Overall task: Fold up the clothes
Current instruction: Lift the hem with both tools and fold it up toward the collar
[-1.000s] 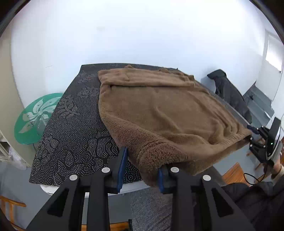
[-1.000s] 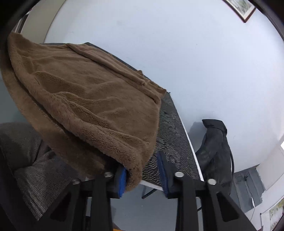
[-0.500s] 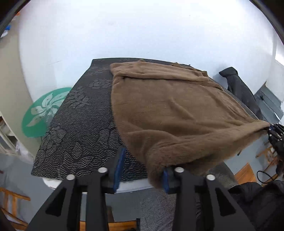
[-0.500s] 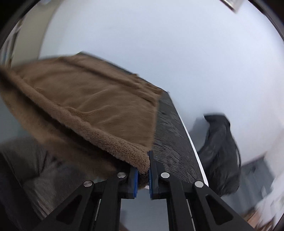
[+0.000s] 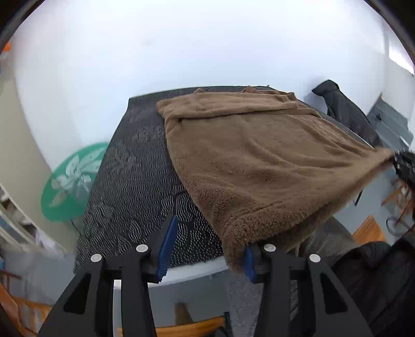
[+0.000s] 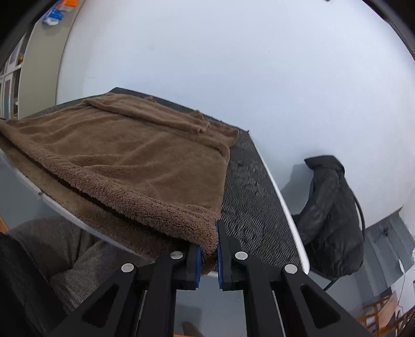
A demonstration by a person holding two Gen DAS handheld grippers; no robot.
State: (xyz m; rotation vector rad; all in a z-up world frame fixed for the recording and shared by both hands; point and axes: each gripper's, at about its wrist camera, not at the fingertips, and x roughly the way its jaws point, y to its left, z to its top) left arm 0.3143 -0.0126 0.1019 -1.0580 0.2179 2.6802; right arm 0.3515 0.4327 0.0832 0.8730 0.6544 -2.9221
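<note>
I see a fuzzy brown fleece garment (image 5: 259,166) on the counter's (image 5: 135,181) matt black embossed cloth; my right claw (image 6: 208,261) is matt black plastic.

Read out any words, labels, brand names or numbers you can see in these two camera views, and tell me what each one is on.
No readable text in either view.
Green round panel: a white flower emblem only, no lettering.
Boxes on the shelf: blue and orange packaging, print too small and blurred to read.
Brown fleece garment, black patterned table cover and black jacket: no label or logo showing.
</note>
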